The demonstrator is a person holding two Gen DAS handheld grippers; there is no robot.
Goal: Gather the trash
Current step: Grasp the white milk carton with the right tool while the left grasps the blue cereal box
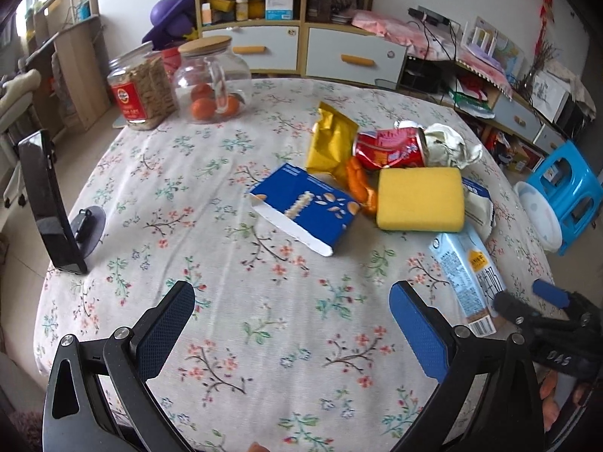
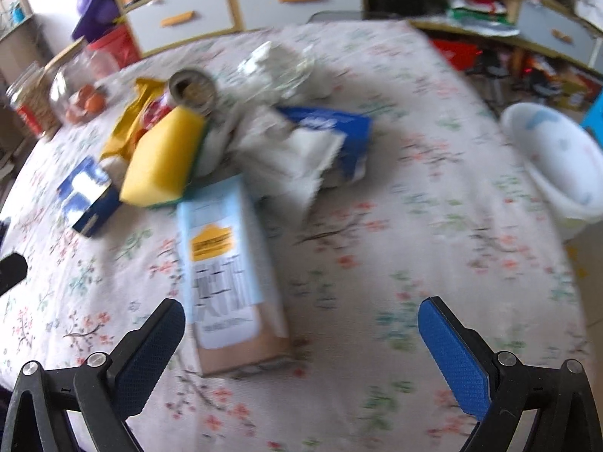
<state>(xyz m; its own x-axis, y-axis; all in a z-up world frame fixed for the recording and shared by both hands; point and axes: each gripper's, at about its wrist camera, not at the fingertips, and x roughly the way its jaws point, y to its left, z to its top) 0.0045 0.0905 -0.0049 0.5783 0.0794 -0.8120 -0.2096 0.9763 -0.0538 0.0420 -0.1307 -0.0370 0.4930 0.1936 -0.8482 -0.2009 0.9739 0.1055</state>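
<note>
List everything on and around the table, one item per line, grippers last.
milk carton: 1, pale blue, lying flat nearest the right gripper
sponge: 1, yellow, table centre
blue box: 1, opened, left of sponge
crushed can: 1, red, behind sponge
yellow wrapper: 1, left of can
crumpled paper: 1, white, right of can
glass jars: 2, far left
bin: 1, white, beside table
tablecloth: 1, floral
left gripper: open, empty
right gripper: open, empty

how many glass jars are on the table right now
2. A lidded jar holding oranges at the table's far left, and a red-labelled jar touching its left side. None seems hidden.
</note>
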